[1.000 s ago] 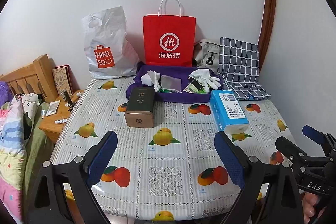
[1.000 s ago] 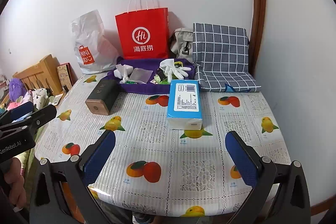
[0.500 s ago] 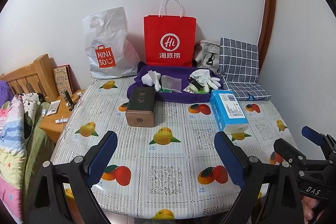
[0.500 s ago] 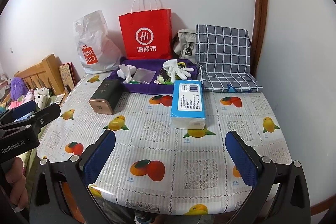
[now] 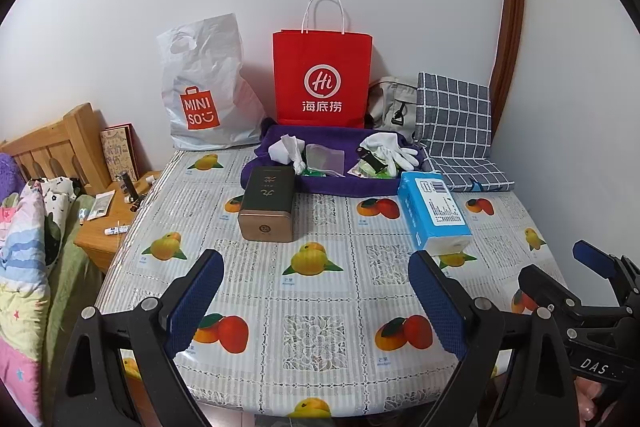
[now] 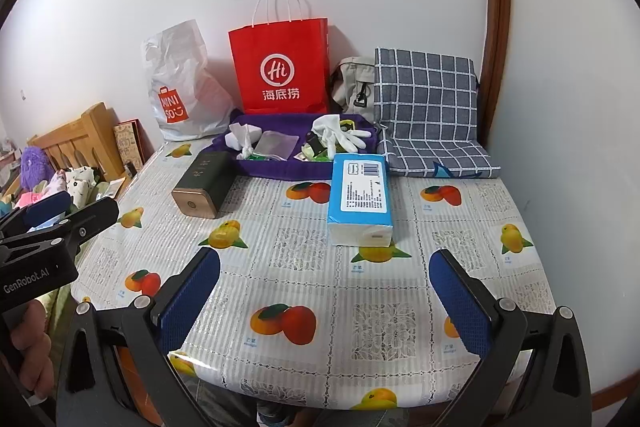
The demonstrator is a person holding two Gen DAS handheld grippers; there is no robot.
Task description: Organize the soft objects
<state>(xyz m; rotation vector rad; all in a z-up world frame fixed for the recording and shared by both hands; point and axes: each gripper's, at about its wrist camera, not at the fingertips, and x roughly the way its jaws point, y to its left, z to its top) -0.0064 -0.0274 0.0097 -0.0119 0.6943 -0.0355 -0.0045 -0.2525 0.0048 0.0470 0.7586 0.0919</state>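
While both grippers hang over the near edge of the table, I see the left gripper with its blue-padded fingers spread wide and nothing between them, and the right gripper spread just as wide and equally empty. Past them, on the fruit-patterned cloth, a dark tin with a gold end lies on its side left of centre, its far end just beside the purple tray. A blue pack of tissues lies right of centre, its far end also close to the tray's near wall. Inside the tray I make out a crumpled white cloth on the left, a clear plastic pouch in the middle, and a pair of white gloves on the right, with small green and dark bits under them that I cannot identify. Behind the tray a red paper bag stands upright against the wall, a white plastic bag to its left, a grey bag to its right, and a folded checked cushion in the far right corner.
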